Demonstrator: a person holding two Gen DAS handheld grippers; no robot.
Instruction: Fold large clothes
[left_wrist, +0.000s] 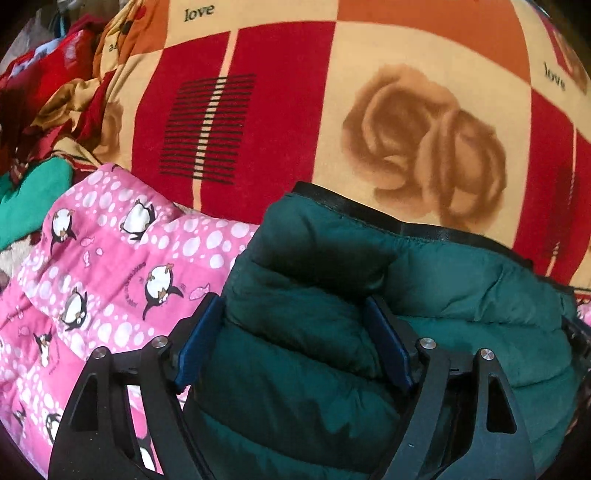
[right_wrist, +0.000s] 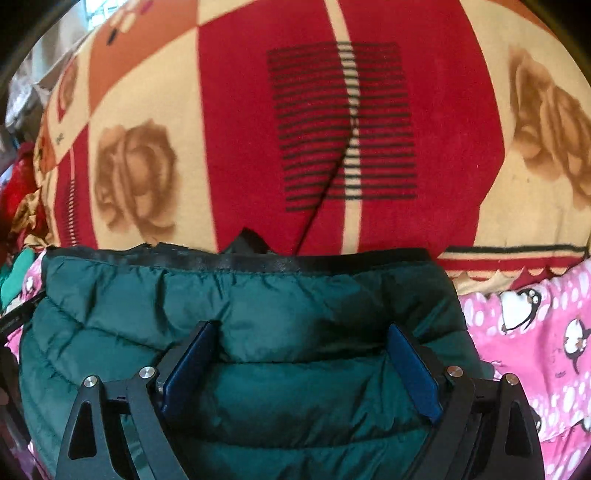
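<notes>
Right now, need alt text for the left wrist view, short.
The left gripper straddles a puffy fold of a dark green quilted jacket, its blue fingers spread wide on either side. The jacket lies on a pink penguin-print quilt, with a red and cream rose-patterned blanket beyond.

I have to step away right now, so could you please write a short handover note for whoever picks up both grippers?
Left gripper: jaws wide, straddling a puffy ridge of the green padded jacket; no firm pinch visible.
Right gripper: jaws wide, also straddling the jacket, no clear clamp.
The jacket lies bunched, black trimmed edge away from you, on the pink penguin quilt, with the red and cream rose blanket beyond.
Done: the jacket looks at least partly folded into a compact bundle.
Left: check the fold is neat, then move on to the remaining clothes piled at far left.
</notes>
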